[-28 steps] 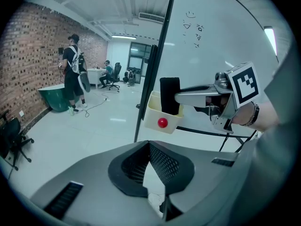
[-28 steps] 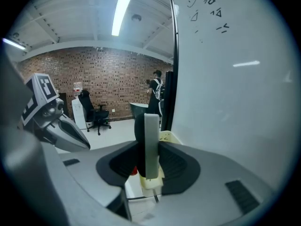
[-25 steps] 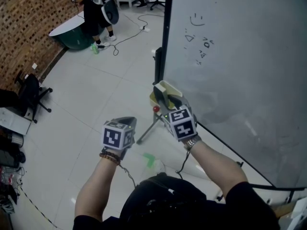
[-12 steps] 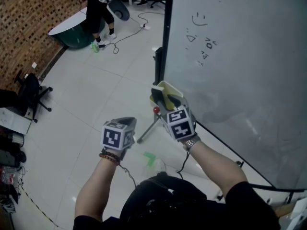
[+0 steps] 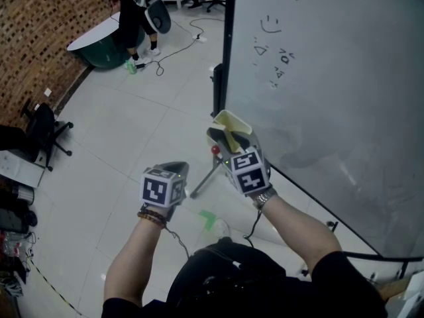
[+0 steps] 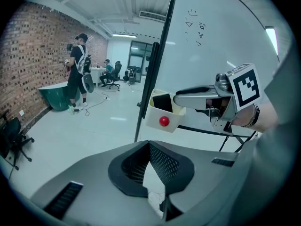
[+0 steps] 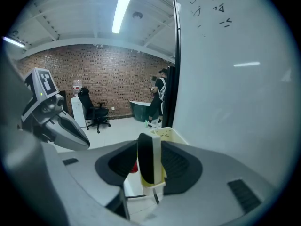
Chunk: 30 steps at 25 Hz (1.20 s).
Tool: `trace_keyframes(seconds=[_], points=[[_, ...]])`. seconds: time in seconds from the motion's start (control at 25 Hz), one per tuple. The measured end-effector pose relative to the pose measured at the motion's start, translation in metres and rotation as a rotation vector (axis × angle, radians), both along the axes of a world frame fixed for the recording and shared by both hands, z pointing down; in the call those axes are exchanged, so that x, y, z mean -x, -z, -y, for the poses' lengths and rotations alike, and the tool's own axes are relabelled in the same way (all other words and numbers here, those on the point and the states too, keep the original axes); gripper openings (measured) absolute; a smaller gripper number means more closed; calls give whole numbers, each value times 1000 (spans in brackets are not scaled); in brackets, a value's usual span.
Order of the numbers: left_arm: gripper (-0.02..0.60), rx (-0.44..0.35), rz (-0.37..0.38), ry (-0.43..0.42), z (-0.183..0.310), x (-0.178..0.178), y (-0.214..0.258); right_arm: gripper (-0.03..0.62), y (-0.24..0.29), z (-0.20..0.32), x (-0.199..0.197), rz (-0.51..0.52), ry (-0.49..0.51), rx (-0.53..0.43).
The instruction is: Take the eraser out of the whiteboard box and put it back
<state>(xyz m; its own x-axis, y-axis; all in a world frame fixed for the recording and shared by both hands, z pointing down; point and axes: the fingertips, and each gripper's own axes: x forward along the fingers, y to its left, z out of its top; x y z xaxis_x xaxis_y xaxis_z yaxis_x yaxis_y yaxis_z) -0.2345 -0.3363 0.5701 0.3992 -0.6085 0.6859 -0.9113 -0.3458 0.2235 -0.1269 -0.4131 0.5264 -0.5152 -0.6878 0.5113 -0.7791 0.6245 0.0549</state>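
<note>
1. Jaws of the right gripper (image 7: pixel 149 150) have just been opening and now stand wide; the eraser (image 6: pixel 162 102) is between them, with a sliver of gap showing on its dark side; on its pale side the pad lies very close, and I cannot tell whether it touches.
2. Meaning for the task, as I judge it: nothing is clamped now; either the eraser has been let go after going back in, or the jaws are spread to take it; its seat deep in the box makes a release look likelier.
3. Place: the eraser stands on end in the whiteboard box (image 6: pixel 153 117), a pale yellow tub fixed at the left edge of the whiteboard (image 5: pixel 331 78); its lower end is hidden inside, its top rises above the rim; a red ball (image 6: pixel 163 121) sits on the tub's near wall.
4. Look: a flat slab, upright; one broad face black, the body white; edges straight, no visible wear.
5. Left gripper (image 6: pixel 150 147): jaws closed together on nothing; held near and to the left, well apart from the box.
</note>
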Motion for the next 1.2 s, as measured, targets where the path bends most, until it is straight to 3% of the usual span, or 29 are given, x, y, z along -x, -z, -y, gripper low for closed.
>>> trace_keyframes(seconds=[0.84, 1.2], points=[[0, -76, 10, -34, -82, -10, 33, 184, 39, -94, -9, 23, -27, -68], [0, -112, 8, -68, -128, -20, 49, 149, 58, -149, -17, 31, -51, -102]])
